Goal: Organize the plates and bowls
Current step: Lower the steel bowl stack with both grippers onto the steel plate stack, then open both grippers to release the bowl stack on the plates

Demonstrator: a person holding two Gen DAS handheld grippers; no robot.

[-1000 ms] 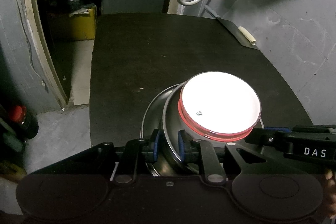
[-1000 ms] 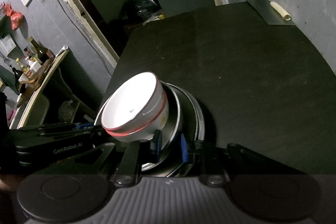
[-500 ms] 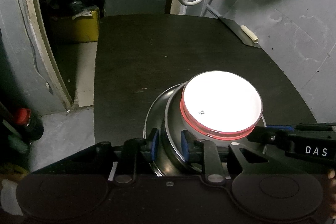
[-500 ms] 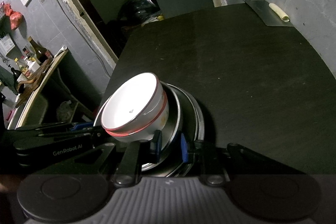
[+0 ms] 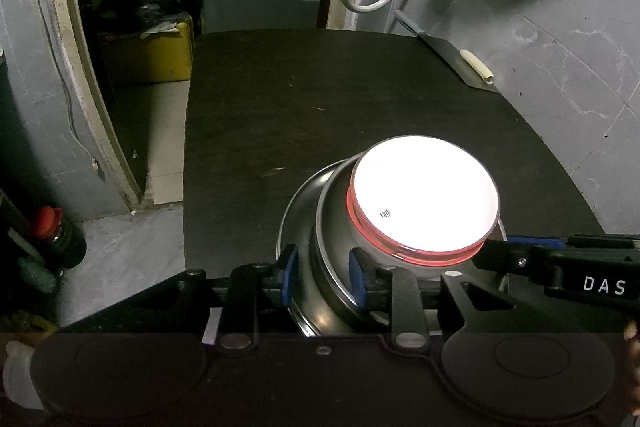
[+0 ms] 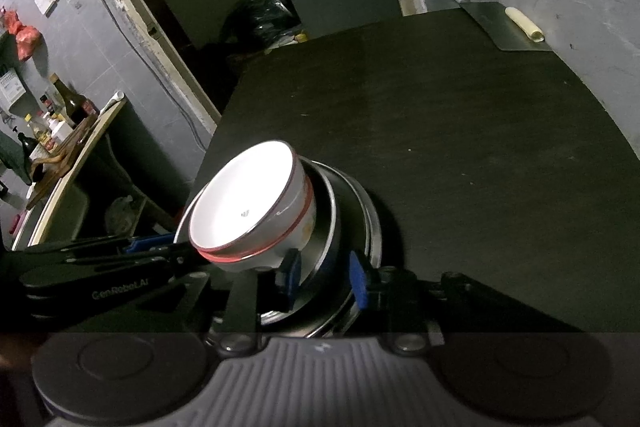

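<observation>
Left wrist view shows the left gripper (image 5: pixel 323 277) and right gripper (image 6: pixel 323 277), jaws each closed on the metal plates' (image 5: pixel 316 227) rim, carrying the stack with the white bowl (image 5: pixel 424 197) over the bench (image 5: pixel 320 99); setting it down level likely comes next.

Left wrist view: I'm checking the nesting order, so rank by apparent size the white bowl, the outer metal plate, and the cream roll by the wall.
1. outer metal plate, widest rim, though partly hidden behind the left tool.
2. white bowl, nested inside the metal stack.
3. cream roll, smallest, but it is farthest from the camera, so its true size is unsure.
</observation>
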